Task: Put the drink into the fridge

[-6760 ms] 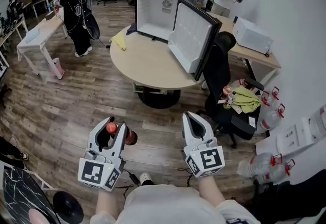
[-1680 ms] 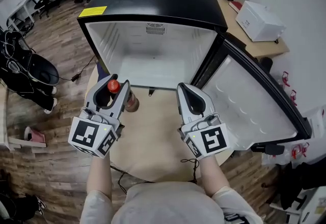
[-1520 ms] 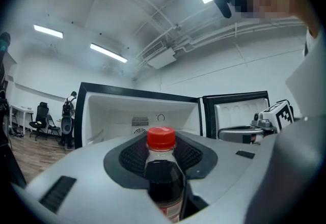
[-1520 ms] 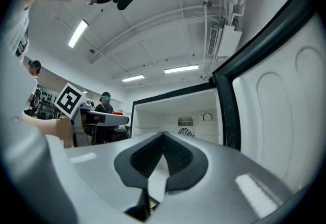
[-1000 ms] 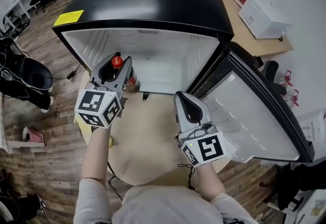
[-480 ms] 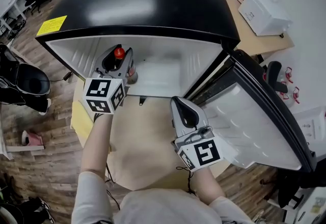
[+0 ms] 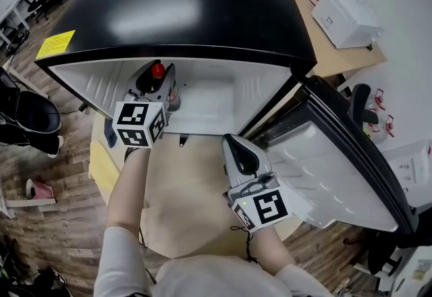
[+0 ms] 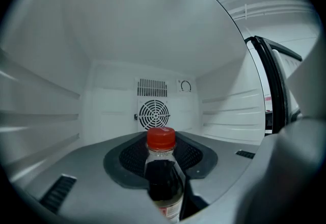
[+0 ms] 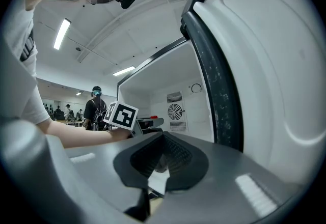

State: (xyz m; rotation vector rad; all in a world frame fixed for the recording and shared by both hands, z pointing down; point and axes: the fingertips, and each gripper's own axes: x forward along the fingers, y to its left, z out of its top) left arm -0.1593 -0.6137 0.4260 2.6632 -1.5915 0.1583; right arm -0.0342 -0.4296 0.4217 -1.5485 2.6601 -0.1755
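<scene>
A dark drink bottle point(image 8: 164, 182) with a red cap point(image 7: 157, 70) stands upright between the jaws of my left gripper point(image 7: 152, 81), which is shut on it. That gripper is at the left of the open fridge's point(image 7: 189, 5) mouth, and the bottle is just inside the white interior point(image 7: 216, 94). Ahead of the bottle, the left gripper view shows the back wall's round fan grille point(image 8: 153, 114) and ribbed side walls. My right gripper point(image 7: 237, 154) hangs lower over the table in front of the fridge, jaws together and holding nothing. The fridge door point(image 7: 337, 160) swings open to the right.
The fridge sits on a round wooden table point(image 7: 182, 187) with a yellow cloth point(image 7: 101, 162) at its left edge. A desk with a white box point(image 7: 347, 17) stands behind on the right. A person point(image 9: 96, 108) stands far off in the right gripper view.
My left gripper has carried the bottle forward from the fridge's front edge into its opening. The right gripper has drifted slightly left and lower in view.
</scene>
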